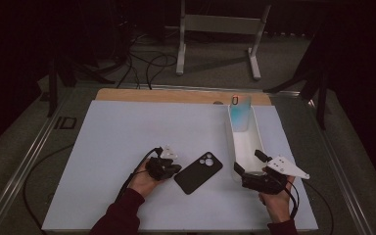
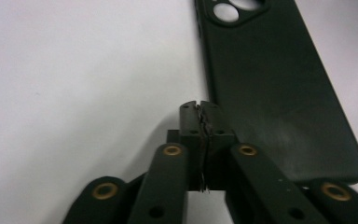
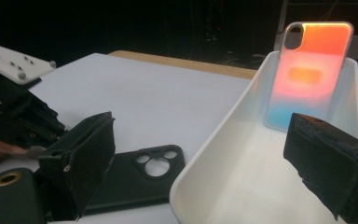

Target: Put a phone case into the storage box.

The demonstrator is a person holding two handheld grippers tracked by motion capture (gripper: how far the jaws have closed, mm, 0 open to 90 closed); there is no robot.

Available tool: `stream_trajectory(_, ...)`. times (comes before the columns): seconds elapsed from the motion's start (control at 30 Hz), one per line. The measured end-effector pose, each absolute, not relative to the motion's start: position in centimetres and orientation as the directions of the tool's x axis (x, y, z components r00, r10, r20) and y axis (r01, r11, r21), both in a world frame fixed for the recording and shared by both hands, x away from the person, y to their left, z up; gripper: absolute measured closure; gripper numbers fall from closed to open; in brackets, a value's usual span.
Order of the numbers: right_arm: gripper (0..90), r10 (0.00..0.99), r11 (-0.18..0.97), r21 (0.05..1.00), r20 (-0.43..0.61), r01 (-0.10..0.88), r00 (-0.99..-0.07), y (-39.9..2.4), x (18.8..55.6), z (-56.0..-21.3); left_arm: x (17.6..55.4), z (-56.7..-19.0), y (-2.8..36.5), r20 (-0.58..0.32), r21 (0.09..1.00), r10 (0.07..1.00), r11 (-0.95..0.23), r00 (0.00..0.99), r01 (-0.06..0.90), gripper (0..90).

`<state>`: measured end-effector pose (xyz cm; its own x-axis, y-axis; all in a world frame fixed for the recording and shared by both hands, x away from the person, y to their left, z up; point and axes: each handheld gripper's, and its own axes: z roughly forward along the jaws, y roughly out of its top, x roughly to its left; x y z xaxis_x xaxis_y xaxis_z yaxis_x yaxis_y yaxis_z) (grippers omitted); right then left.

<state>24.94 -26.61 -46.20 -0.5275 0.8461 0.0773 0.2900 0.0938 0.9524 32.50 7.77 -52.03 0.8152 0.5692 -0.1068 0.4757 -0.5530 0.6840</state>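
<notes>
High view, left gripper (image 1: 172,168): near centre-left of the white table (image 1: 127,142), tips pointing right at the phone case.
High view, black phone case (image 1: 199,172): flat, back up, camera cutout to the far right, just right of the left gripper.
High view, right gripper (image 1: 248,165): at the near end of the white tray (image 1: 254,134).
High view, gradient phone case (image 1: 239,112): standing at the tray's far end.
Left gripper view, jaws: pressed together with nothing between; black phone case (image 2: 279,84) just to their right.
Right gripper view, jaws: spread wide, holding nothing, one either side of the tray's (image 3: 223,186) near end.
Right gripper view, gradient phone case (image 3: 307,74): upright against the far wall.
Right gripper view, black phone case (image 3: 140,179): left of the tray.
</notes>
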Motion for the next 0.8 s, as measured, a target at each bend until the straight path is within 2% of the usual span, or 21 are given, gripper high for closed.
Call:
stream_trajectory(0.03, 8.7, 0.846, 0.094, 0.952, 0.077, 0.29, -0.527, -26.6, 24.9, -46.2, 32.5, -52.0, 7.8, -0.107, 0.684, 0.569, -0.553, 0.815, 0.476, 82.0)
stream_trajectory(0.07, 8.7, 0.848, 0.098, 0.952, 0.073, 0.29, -0.526, -26.7, 25.0, -46.2, 32.0, -49.9, 9.4, -0.118, 0.76, 0.585, -0.466, 0.802, 0.452, 74.6)
stream_trajectory(0.17, 8.7, 0.849, 0.1, 0.952, 0.069, 0.288, -0.523, -26.7, 25.0, -46.2, 31.3, -48.1, 11.3, -0.136, 0.821, 0.583, -0.386, 0.801, 0.421, 63.0)
stream_trajectory(0.37, 8.7, 0.847, 0.113, 0.957, 0.047, 0.266, -0.53, -26.6, 24.9, -46.3, 28.9, -45.6, 15.7, -0.099, 0.875, 0.63, -0.313, 0.771, 0.368, 45.6)
stream_trajectory(0.47, 8.7, 0.845, 0.123, 0.959, 0.034, 0.256, -0.534, -26.5, 24.9, -46.3, 27.6, -45.2, 17.6, -0.041, 0.878, 0.684, -0.322, 0.728, 0.353, 30.9)
stream_trajectory(0.57, 8.7, 0.844, 0.129, 0.959, 0.027, 0.252, -0.535, -26.5, 24.9, -46.3, 27.0, -45.2, 18.7, -0.023, 0.879, 0.72, -0.316, 0.693, 0.358, 14.8)
stream_trajectory(0.63, 8.7, 0.845, 0.131, 0.961, 0.02, 0.244, -0.534, -26.5, 25.0, -46.3, 26.2, -45.4, 20.3, -0.016, 0.882, 0.763, -0.294, 0.646, 0.369, 11.6)
stream_trajectory(0.8, 8.7, 0.845, 0.131, 0.964, 0.012, 0.23, -0.535, -26.5, 25.0, -46.4, 25.2, -46.2, 22.6, -0.029, 0.887, 0.804, -0.254, 0.593, 0.386, 2.7)
